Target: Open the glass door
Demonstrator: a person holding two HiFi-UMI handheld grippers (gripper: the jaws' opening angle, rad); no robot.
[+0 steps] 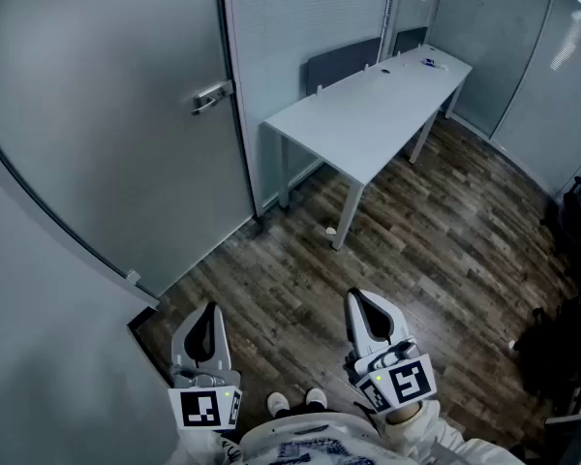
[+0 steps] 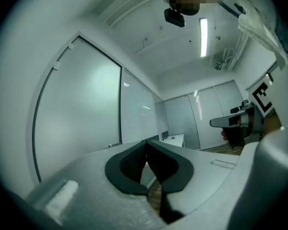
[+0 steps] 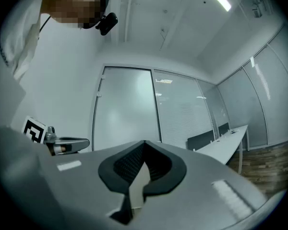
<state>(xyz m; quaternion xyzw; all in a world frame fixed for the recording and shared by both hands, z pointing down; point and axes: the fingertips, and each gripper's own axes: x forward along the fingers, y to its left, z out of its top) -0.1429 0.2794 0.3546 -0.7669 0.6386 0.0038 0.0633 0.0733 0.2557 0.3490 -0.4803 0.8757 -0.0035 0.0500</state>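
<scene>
The door [image 1: 107,114] stands far left, its handle [image 1: 211,97] lying level. The left gripper [image 1: 208,323] and right gripper [image 1: 368,318] hang near, well apart from it, jaws pressed together, empty; the left one is nearer.

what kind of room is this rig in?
Probably a small office meeting room: a frosted glass door with a lever handle, a long white table beside glazed partitions with blinds, and wood-look flooring.
</scene>
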